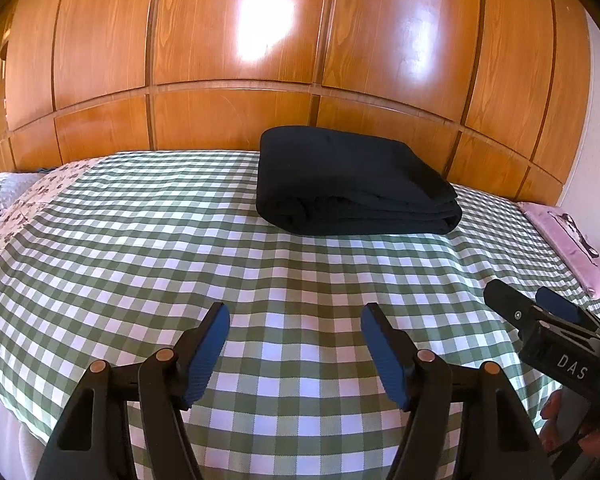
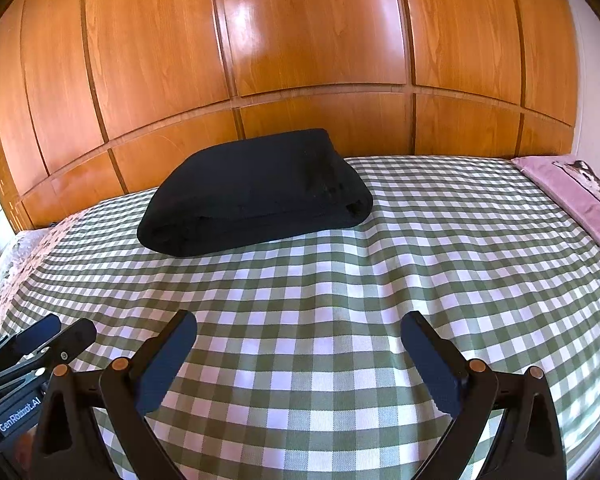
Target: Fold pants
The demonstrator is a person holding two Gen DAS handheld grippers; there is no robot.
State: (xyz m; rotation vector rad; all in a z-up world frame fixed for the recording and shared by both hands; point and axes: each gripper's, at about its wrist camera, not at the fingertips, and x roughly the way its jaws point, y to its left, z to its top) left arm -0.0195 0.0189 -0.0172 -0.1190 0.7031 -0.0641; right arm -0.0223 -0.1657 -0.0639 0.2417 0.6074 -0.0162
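Dark navy pants (image 1: 352,182) lie folded in a thick stack at the far side of the bed, near the wooden wardrobe; they also show in the right wrist view (image 2: 256,192). My left gripper (image 1: 296,320) is open and empty, hovering over the checked cloth well short of the pants. My right gripper (image 2: 300,330) is open and empty too, also short of the pants. The right gripper shows at the left view's right edge (image 1: 540,304), and the left gripper shows at the right view's left edge (image 2: 56,332).
A green and white checked cloth (image 1: 180,248) covers the bed. A pink pillow (image 1: 568,244) lies at the right edge, also in the right wrist view (image 2: 580,196). A floral sheet (image 1: 24,204) shows at the left. A wooden wardrobe (image 1: 236,40) stands behind.
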